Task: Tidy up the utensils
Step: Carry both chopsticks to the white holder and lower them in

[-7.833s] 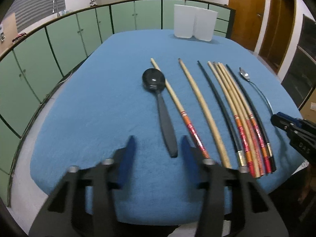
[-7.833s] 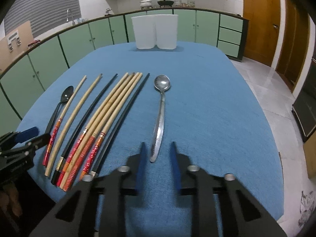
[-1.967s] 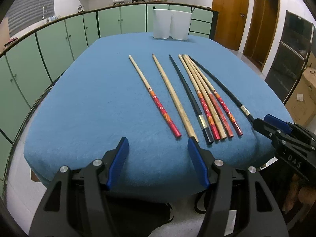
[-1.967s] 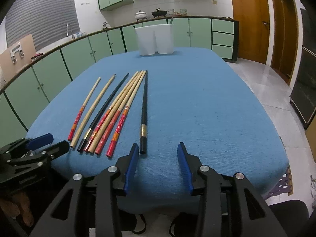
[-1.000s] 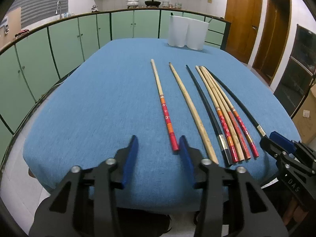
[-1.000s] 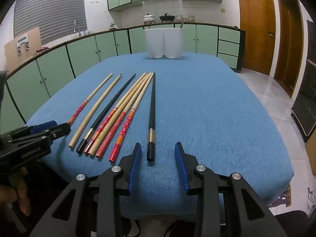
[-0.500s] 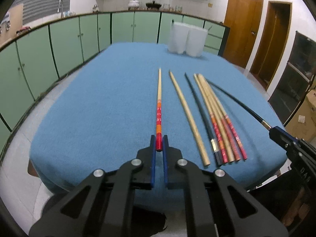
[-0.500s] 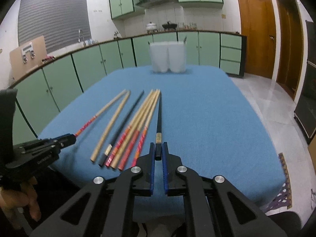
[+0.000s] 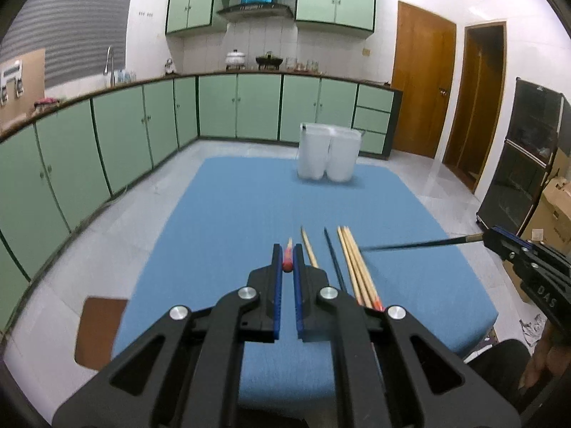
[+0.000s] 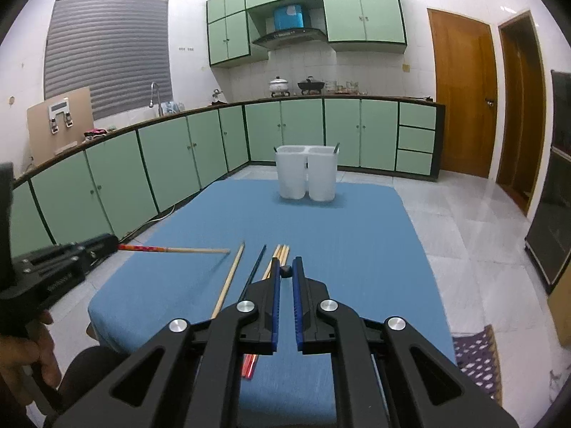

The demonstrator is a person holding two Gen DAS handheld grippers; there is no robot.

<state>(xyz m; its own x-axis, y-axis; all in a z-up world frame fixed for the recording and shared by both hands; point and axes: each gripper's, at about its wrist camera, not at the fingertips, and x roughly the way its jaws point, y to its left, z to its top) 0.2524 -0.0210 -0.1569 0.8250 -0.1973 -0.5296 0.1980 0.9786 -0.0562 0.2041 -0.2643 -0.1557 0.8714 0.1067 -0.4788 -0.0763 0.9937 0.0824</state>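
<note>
Chopsticks, light, stiff and slick: left hand-held gripper (image 9: 287,267) pinches the red-handled chopstick (image 10: 171,249) by its end, right hand-held gripper (image 10: 284,271) the black chopstick (image 9: 410,244); both risk pivoting.

Each camera rides just behind its own tongs and looks forward and down along them, from above the near edge of the blue counter (image 9: 249,196) toward the far kitchen wall. The left view sits left of the right view. Both share the counter top, the white holder (image 10: 307,173) at its far end, the green cabinets (image 10: 200,146) and the wooden doors (image 9: 421,89), and each catches the other tongs at its side edge.
</note>
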